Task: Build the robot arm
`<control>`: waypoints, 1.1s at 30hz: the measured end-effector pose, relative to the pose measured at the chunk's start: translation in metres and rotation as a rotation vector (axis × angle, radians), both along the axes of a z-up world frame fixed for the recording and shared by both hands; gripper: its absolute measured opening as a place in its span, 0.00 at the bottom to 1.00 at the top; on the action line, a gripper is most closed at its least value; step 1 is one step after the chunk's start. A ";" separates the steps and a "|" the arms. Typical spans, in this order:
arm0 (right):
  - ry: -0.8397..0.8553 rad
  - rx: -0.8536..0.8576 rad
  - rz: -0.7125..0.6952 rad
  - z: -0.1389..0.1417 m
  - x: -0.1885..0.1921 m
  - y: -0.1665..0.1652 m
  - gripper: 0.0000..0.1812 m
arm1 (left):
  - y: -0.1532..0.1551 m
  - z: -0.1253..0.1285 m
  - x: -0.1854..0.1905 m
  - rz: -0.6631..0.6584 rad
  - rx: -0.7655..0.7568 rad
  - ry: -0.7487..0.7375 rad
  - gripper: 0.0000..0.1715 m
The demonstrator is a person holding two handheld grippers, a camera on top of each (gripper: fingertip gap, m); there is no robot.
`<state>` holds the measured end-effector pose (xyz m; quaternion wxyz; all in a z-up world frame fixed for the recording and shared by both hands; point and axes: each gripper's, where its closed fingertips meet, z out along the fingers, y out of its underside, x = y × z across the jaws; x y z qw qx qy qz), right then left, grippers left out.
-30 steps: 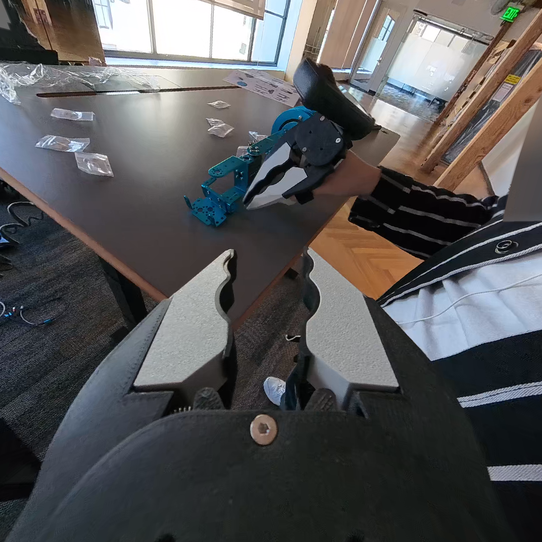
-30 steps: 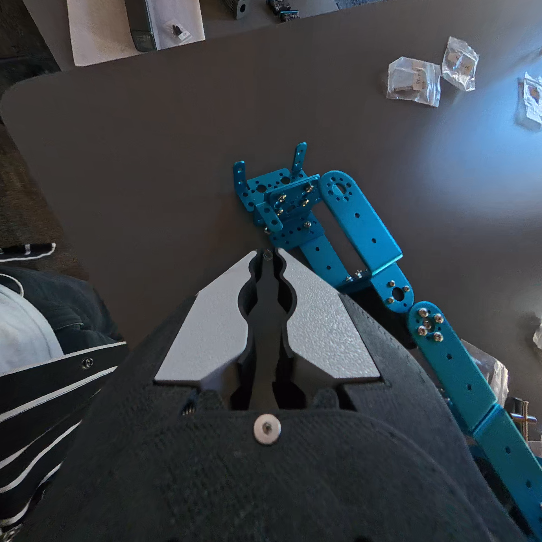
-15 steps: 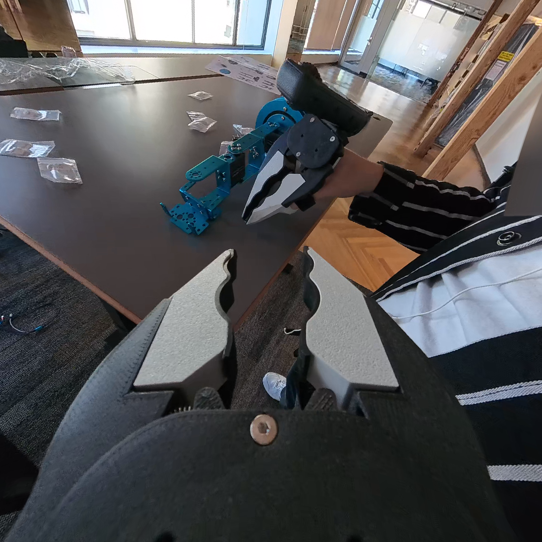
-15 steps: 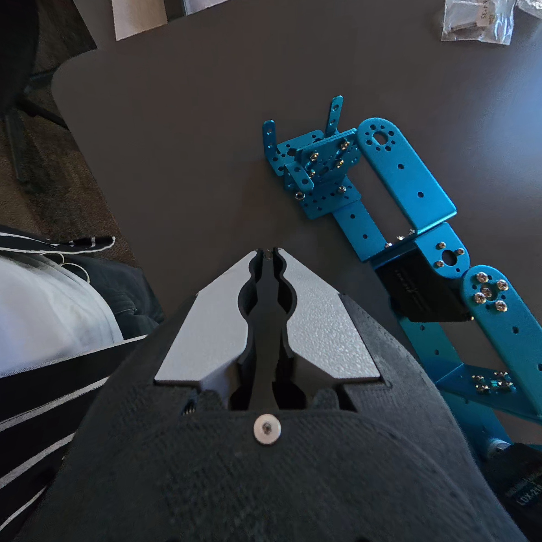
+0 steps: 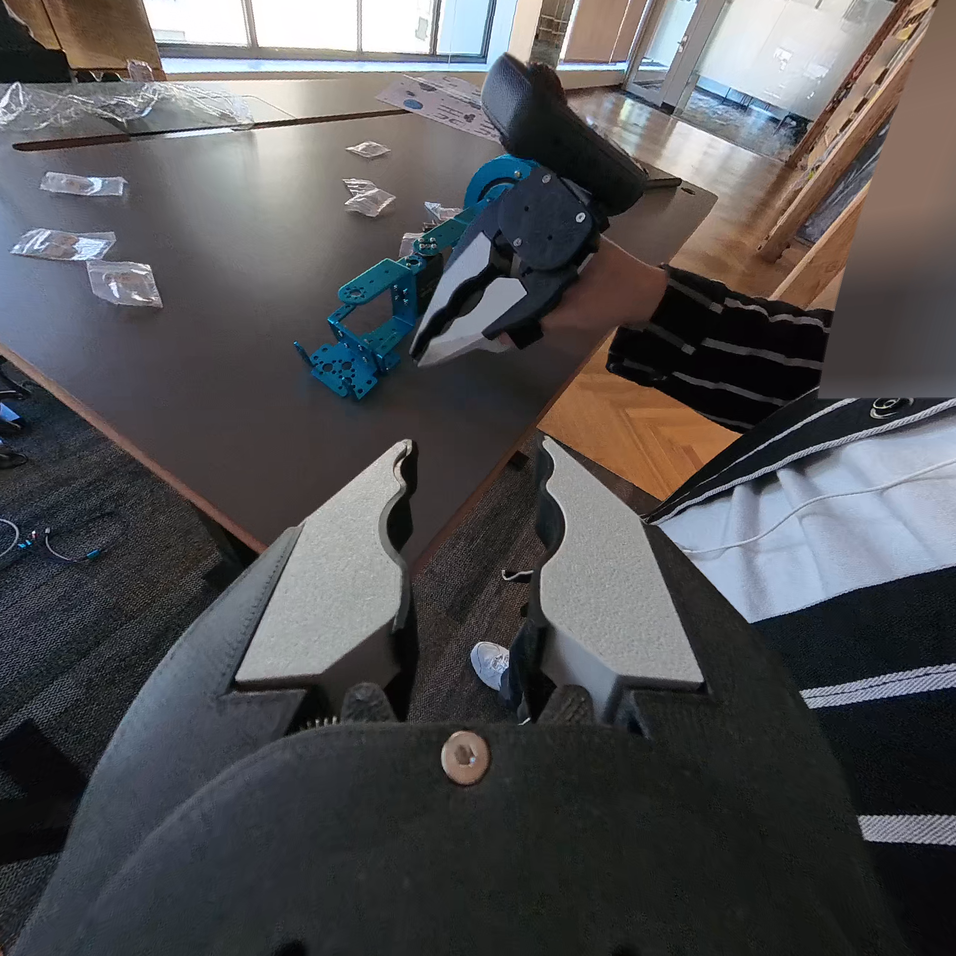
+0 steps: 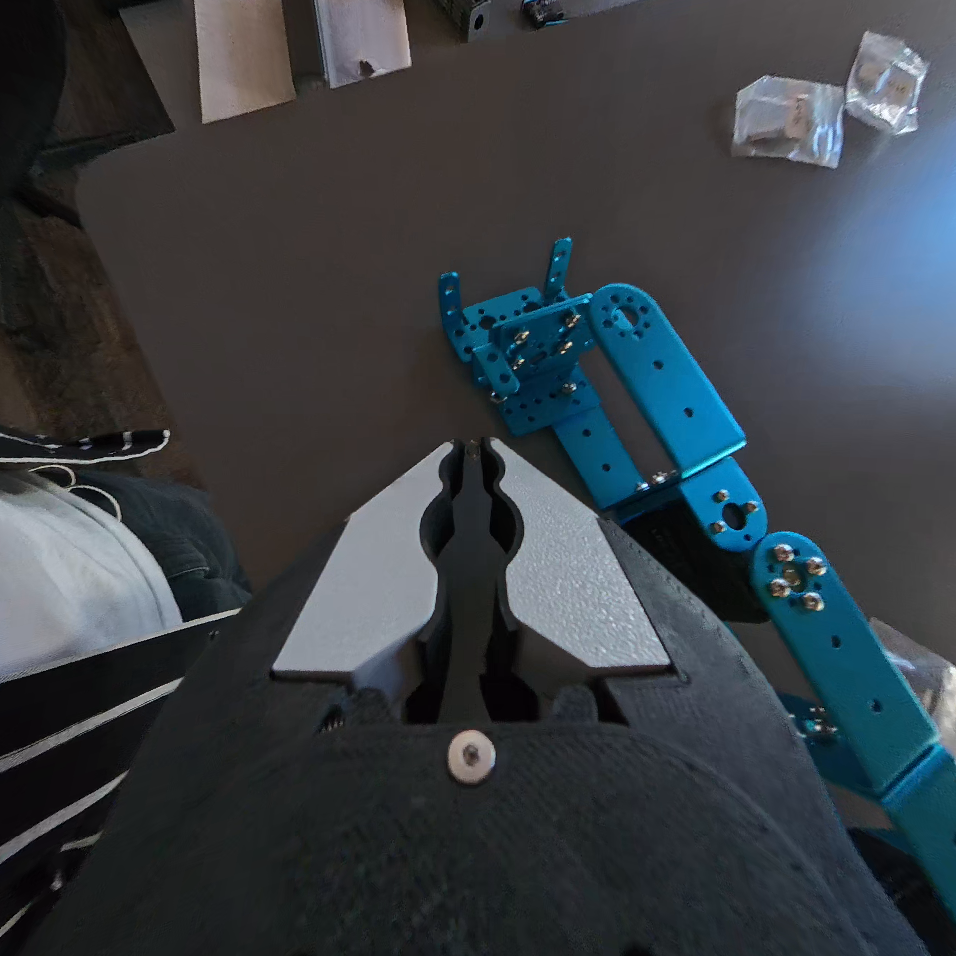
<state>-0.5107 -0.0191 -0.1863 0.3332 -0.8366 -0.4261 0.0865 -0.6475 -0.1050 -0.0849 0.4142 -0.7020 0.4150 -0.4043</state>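
Observation:
A blue metal robot-arm assembly point(image 6: 646, 383) of perforated brackets and black servos lies on the dark table point(image 6: 310, 258). My right gripper point(image 6: 471, 447) is shut, with a small metal screw pinched at its tips. It hovers just left of the assembly's bracket end, very close to it. The left wrist view shows the right gripper point(image 5: 421, 359) tilted down beside the assembly point(image 5: 372, 310). My left gripper point(image 5: 473, 450) is open and empty, held off the table's near corner point(image 5: 362, 517) above the carpet.
Small clear plastic bags point(image 5: 124, 282) lie scattered on the table, and two show in the right wrist view point(image 6: 786, 124). Paper sheets point(image 6: 243, 62) lie at the far edge. A person's striped clothing point(image 5: 827, 569) and white shoe point(image 5: 489, 662) are at the right. Cables point(image 5: 51, 543) lie on the carpet. Left tips to right tips: about 20 centimetres.
My right gripper drew away from the assembly's bracket end, then came back close beside it, staying shut. My left gripper stayed open and shifted only slightly.

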 end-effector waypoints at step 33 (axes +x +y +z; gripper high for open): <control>-0.068 0.023 0.006 -0.009 0.001 0.021 0.04 | 0.007 -0.004 -0.017 0.032 -0.009 -0.002 0.25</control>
